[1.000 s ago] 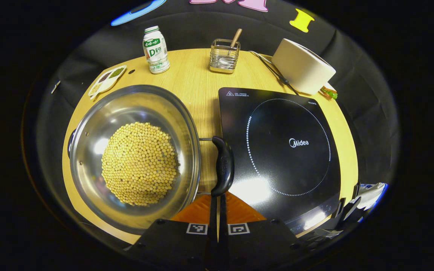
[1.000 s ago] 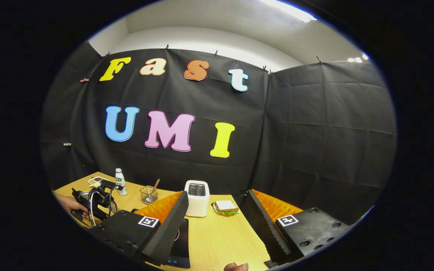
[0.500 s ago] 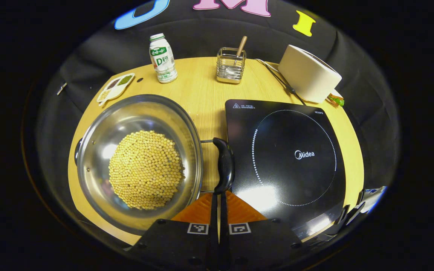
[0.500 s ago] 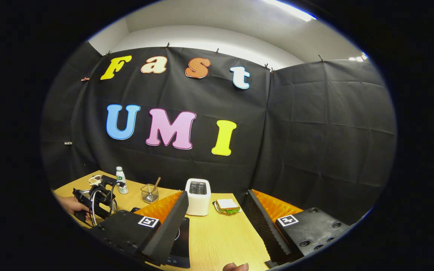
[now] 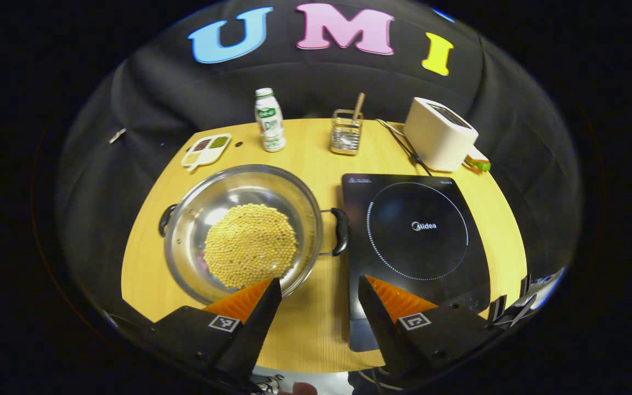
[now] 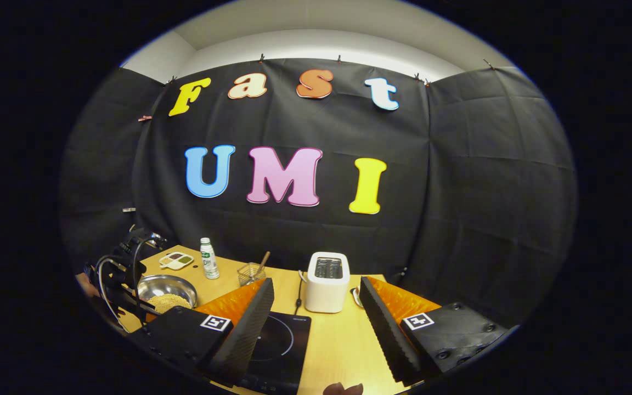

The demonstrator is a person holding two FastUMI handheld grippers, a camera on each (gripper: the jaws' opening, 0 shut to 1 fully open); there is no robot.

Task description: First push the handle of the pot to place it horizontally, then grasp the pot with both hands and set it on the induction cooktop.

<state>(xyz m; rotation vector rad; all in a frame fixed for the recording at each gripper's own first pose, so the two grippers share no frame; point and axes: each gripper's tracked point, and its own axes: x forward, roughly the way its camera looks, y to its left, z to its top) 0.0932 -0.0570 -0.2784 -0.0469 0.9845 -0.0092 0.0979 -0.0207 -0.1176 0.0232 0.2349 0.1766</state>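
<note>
- The left tongs [image 5: 316, 307] are wide open, holding nothing
- The right tongs [image 6: 316, 312] are open too
- The pot [image 5: 242, 230] of beans sits on the table [image 5: 305, 148], just beside the cooktop [image 5: 415, 230]

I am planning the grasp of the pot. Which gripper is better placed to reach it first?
Left. The left gripper hovers open right before the pot; the right gripper faces the toaster.

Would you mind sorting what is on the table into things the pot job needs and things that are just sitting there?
Needed for the job:
- pot of beans
- pot handle
- induction cooktop
- left gripper, open
- right gripper, open

Just sitting there:
- bottle
- utensil holder
- toaster
- small divided dish
- sandwich
</note>
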